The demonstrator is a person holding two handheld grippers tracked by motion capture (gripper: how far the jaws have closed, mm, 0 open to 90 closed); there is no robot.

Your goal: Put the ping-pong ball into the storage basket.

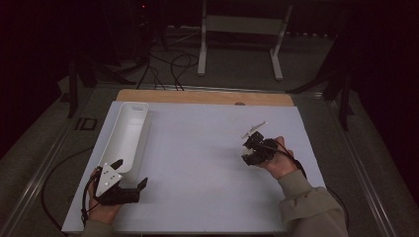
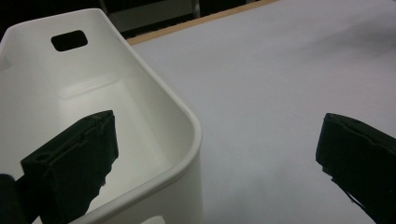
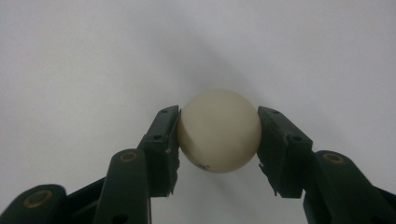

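A cream-white ball (image 3: 218,131) is clamped between the two black jaws of my right gripper (image 3: 218,137), just above the white table surface. In the high view, the right gripper (image 1: 251,154) sits right of the table's middle, tipped downward in a hand. A long white bin (image 1: 127,133) lies along the left side and is empty. My left gripper (image 1: 131,173) rests at the bin's near end with its jaws wide apart. In the left gripper view, one jaw hangs over the inside of the bin (image 2: 154,102) and the other over the table; the left gripper (image 2: 217,126) holds nothing.
A white mat (image 1: 197,163) covers the table, with a wooden strip (image 1: 205,97) showing at its far edge. Beyond the table, a white metal stand (image 1: 242,29) and loose cables (image 1: 168,69) sit on the dark floor.
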